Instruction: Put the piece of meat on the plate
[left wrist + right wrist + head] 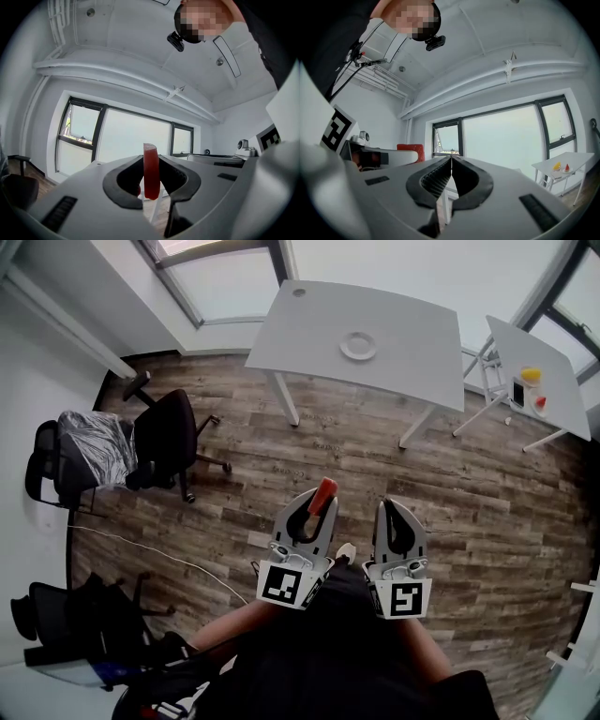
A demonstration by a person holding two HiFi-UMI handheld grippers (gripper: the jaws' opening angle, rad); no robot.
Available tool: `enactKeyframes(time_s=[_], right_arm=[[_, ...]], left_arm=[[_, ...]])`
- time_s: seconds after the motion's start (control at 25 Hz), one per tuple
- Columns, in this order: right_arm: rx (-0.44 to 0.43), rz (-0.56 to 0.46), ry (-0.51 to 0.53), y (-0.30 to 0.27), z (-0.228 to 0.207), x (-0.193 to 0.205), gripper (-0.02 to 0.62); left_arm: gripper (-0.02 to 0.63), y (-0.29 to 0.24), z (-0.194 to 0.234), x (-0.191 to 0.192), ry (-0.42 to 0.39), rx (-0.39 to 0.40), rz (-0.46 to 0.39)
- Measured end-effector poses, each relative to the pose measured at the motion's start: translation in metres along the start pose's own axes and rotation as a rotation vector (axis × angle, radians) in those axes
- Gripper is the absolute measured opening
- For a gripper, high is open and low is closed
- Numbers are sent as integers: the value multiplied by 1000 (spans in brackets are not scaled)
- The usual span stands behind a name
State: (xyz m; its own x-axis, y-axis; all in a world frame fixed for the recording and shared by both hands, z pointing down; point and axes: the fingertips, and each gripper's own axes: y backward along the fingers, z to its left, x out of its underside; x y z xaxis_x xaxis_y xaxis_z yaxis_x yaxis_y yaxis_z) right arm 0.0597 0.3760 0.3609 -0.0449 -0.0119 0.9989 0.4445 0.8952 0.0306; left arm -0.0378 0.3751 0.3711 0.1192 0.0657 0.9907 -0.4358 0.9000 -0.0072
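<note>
My left gripper [316, 505] is shut on a red piece of meat [323, 494], which sticks out past its tips. In the left gripper view the meat [151, 171] stands as an upright red slab clamped between the two black pads. My right gripper [394, 514] hangs just to the right of it with its jaws shut and nothing between them; its tips [450, 160] meet in the right gripper view. A white plate [357, 345] lies on the grey table [309, 329] far ahead across the wooden floor.
A second white table [553, 395] at the right carries yellow and red items. Black office chairs [169, 439] stand at the left, one draped with a grey jacket. A white cable runs over the floor at the lower left. Large windows line the far wall.
</note>
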Motion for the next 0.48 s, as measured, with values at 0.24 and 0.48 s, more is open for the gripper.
enactKeyframes(time_s=[0.24, 0.48], right_arm=[[-21, -57, 27, 1, -11, -8, 8], [-15, -86, -8, 7, -35, -7, 8]], left_arm=[[94, -8, 2, -1, -3, -28, -4], [94, -11, 9, -5, 28, -85, -11]])
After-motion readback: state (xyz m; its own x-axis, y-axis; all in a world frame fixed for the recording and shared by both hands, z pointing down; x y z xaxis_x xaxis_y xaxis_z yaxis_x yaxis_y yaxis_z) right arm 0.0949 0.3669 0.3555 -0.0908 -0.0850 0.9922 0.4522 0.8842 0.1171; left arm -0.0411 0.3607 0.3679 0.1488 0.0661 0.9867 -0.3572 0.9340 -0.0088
